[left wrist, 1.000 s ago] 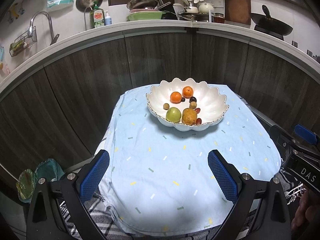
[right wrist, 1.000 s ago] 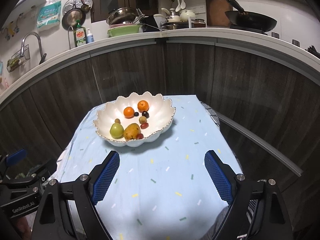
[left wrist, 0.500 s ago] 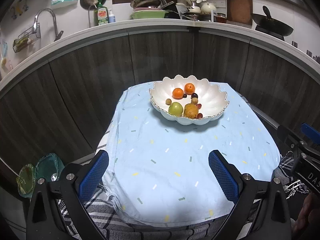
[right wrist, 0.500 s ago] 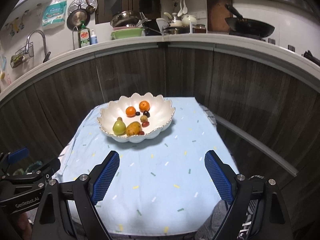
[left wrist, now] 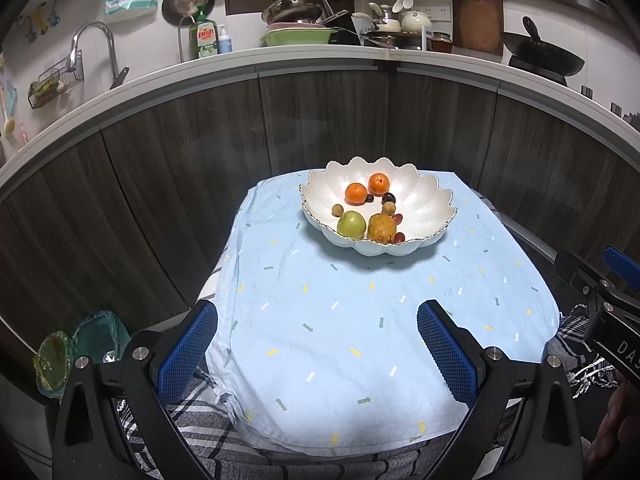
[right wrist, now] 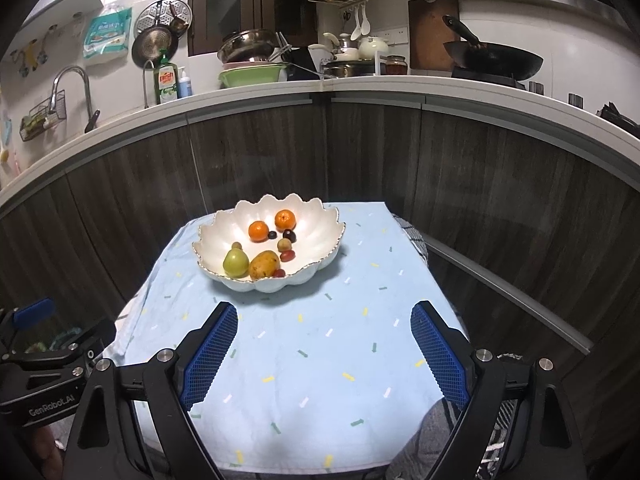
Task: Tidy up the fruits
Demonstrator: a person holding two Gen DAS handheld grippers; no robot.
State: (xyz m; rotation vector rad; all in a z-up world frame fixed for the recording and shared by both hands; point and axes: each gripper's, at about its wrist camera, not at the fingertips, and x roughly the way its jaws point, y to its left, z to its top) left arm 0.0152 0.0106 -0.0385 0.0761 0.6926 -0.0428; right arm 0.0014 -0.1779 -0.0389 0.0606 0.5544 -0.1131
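Fruits sit gathered in the scalloped white bowl (left wrist: 436, 204) at the far end of the cloth-covered bench (left wrist: 340, 340); the left tool (left wrist: 318, 344) hangs well short of it, gaping and empty. From the right wrist view, 2 oranges (right wrist: 258, 231), a green apple (right wrist: 235, 263) and a mango (right wrist: 263, 265) lie inside; the right tool (right wrist: 323, 354) is likewise wide open and empty. The sorting looks finished or paused; any next move needs a reach forward.

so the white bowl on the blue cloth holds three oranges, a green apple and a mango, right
Not quite: the white scalloped bowl on the blue cloth holds two oranges, not three. The left wrist view shows them behind the green apple and mango.
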